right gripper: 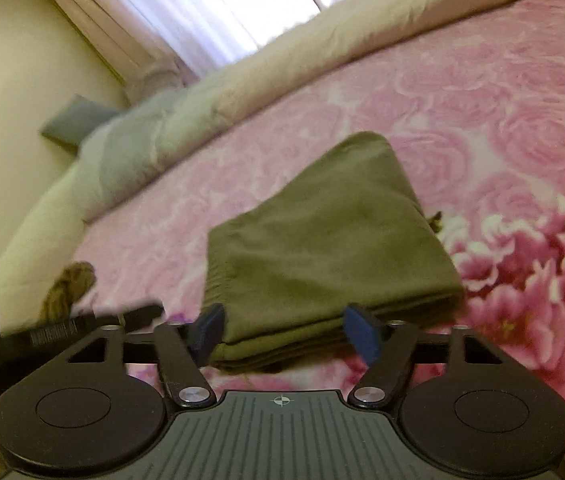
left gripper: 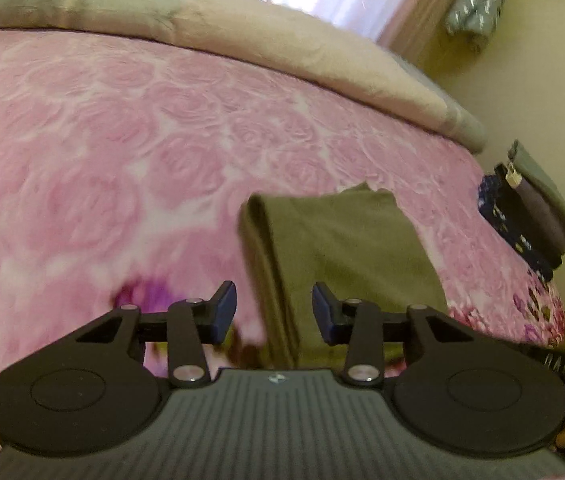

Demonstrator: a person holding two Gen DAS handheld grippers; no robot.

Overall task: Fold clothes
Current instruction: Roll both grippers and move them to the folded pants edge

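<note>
The olive garment [right gripper: 330,240] lay folded flat on the pink bedspread [right gripper: 482,92] — soft, light, likely to slump; best pinched at its layered near edge. Both the left gripper [left gripper: 274,312] and right gripper [right gripper: 282,332] gaped, empty.

Daylight pours through the curtained window [right gripper: 202,12], which is blown out to white glare in both views. The room is softly lit, with faint shadows. Both pictures are smeared by motion blur, so the pink bedspread [left gripper: 102,152] looks soft. Fisheye distortion bends the bed edge and walls near the borders.
</note>
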